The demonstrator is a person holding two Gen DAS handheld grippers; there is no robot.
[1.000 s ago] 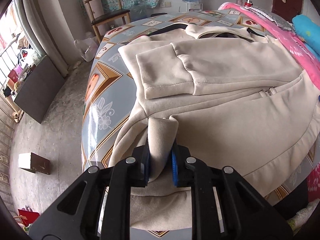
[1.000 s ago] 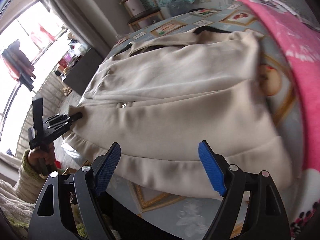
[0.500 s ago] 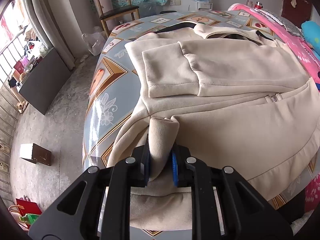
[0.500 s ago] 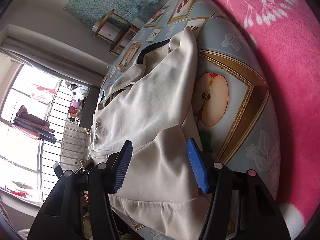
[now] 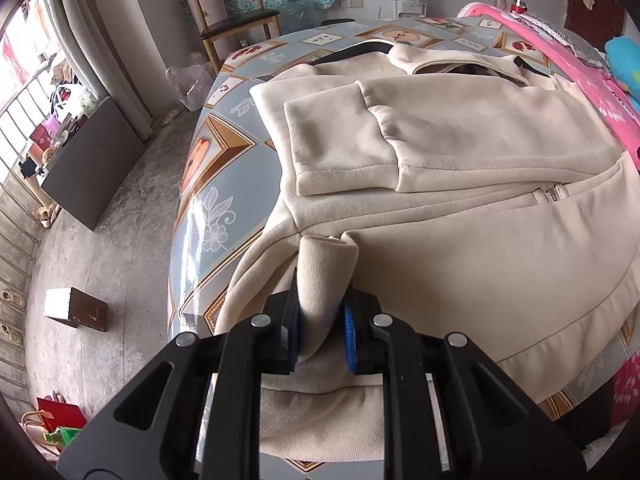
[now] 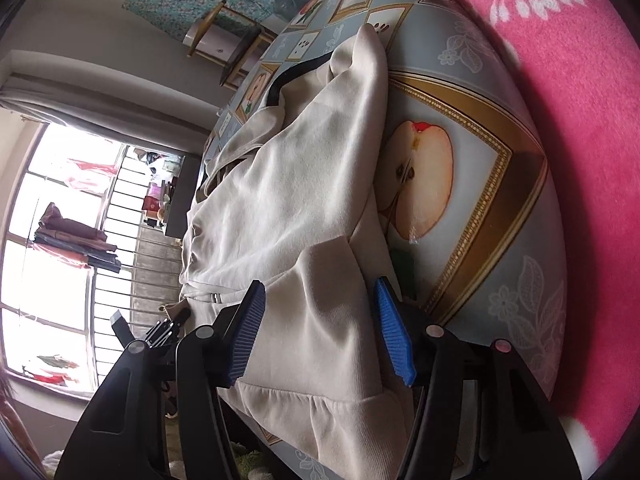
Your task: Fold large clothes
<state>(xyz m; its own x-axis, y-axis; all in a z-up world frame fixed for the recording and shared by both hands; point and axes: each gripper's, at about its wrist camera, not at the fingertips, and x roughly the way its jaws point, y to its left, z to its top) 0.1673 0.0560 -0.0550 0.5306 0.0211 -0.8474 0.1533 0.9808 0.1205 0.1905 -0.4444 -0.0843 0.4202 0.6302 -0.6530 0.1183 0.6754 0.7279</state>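
Cream fleece zip jacket (image 5: 460,208) spread on bed, sleeve folded; left gripper (image 5: 320,320) fingers pinch hem; right gripper (image 6: 320,332) fingers straddle hem corner, unclamped; body fold pending.

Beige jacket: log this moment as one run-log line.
left gripper: shut on beige jacket | right gripper: open, astride hem corner | surface: patterned tablecloth

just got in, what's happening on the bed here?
A person with a handheld gripper in each hand is folding a cream zip-up jacket spread on a bed with a fruit-print sheet. The left gripper is clamped on a bunched fold of fabric at the jacket's near edge. The right gripper straddles a raised fold near the hem at the other side, pads beside the cloth; whether they press on it is unclear. One sleeve is already folded across the chest.
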